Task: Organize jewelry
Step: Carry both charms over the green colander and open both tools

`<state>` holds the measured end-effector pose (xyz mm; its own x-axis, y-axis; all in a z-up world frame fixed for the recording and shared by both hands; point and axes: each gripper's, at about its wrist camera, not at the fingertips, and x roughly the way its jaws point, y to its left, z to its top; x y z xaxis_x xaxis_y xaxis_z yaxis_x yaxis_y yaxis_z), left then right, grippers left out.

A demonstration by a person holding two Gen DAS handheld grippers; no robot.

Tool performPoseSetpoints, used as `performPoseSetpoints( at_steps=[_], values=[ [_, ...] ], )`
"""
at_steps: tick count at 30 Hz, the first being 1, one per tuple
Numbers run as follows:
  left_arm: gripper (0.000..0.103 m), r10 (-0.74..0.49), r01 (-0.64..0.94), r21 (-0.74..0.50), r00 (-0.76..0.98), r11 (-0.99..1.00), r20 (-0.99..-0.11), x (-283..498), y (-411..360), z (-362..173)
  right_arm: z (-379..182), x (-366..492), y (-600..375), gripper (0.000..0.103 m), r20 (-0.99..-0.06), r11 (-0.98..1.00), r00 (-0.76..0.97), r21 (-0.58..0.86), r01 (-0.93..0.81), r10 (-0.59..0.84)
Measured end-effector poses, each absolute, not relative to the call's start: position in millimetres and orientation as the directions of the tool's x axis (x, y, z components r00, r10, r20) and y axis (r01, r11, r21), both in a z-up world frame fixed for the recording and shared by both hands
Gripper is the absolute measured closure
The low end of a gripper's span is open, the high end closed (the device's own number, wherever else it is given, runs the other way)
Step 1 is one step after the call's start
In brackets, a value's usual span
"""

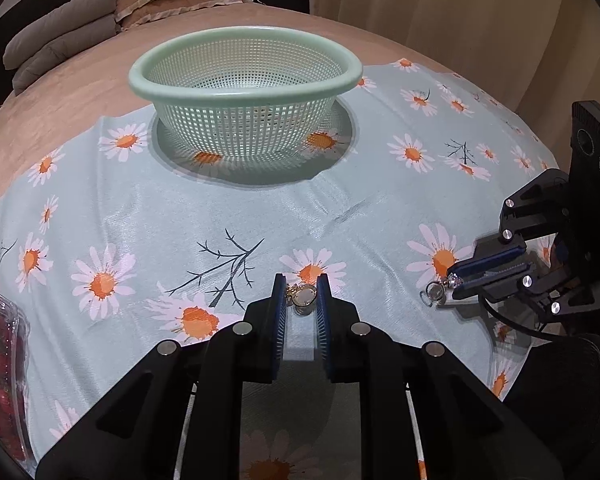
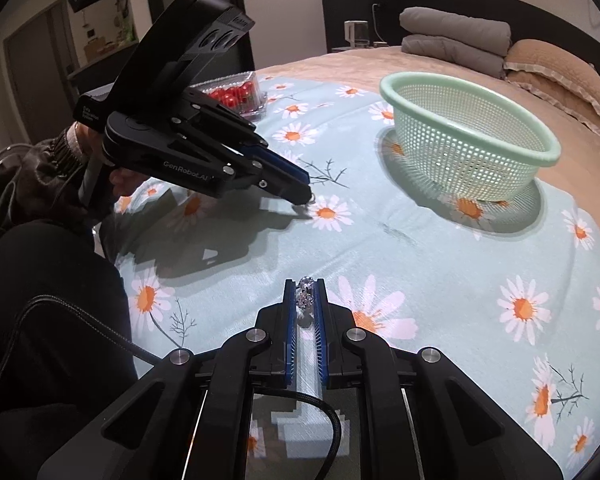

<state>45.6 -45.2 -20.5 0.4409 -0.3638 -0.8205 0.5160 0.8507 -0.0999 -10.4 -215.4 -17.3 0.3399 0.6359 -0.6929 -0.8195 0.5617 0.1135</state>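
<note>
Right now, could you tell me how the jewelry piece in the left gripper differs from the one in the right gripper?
The gold round pendant in the left gripper is warm-coloured, pinched at its sides; the silver sparkly charm in the right gripper is crystal-studded, its ring hanging past the tips. Both are gripped, neither yet in the green mesh basket.

The basket (image 1: 246, 96) at twelve o'clock in the left wrist view is pale green plastic, perforated, with a smooth, faintly glossy rim. The daisy-print cloth (image 1: 148, 216) under it is thin woven fabric with a slight sheen. The left gripper (image 1: 301, 292) is matt black plastic with ribbed blue pads and bright metal bolt heads; the gold pendant (image 1: 303, 297) in it is shiny metal. At three o'clock, the silver pendant (image 1: 436, 292) glints. At nine o'clock sits a clear glossy plastic box (image 1: 4, 360).
</note>
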Motion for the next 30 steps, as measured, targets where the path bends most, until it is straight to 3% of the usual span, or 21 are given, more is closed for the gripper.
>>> performPoseSetpoints(
  at_steps=[6, 22, 30],
  values=[
    [0.088, -0.364, 0.515, -0.092, 0.459, 0.852, -0.811, 44.8, -40.9, -8.0, -1.5, -10.5, -230.6, 0.095, -0.675, 0.568, 0.361, 0.105, -0.817, 0.644],
    [0.087, -0.434, 0.521, -0.114, 0.548, 0.846, -0.715, 72.7, -31.7, 60.8, 76.0, 3.5, -242.1, 0.095, -0.676, 0.596, 0.494, -0.102, -0.797, 0.546],
    [0.087, -0.427, 0.543, -0.065, 0.575, 0.837, -0.698, 101.6, -40.5, 86.7, 111.1, 38.6, -235.8, 0.095, -0.611, 0.609, 0.553, -0.141, -0.780, 0.567]
  ],
)
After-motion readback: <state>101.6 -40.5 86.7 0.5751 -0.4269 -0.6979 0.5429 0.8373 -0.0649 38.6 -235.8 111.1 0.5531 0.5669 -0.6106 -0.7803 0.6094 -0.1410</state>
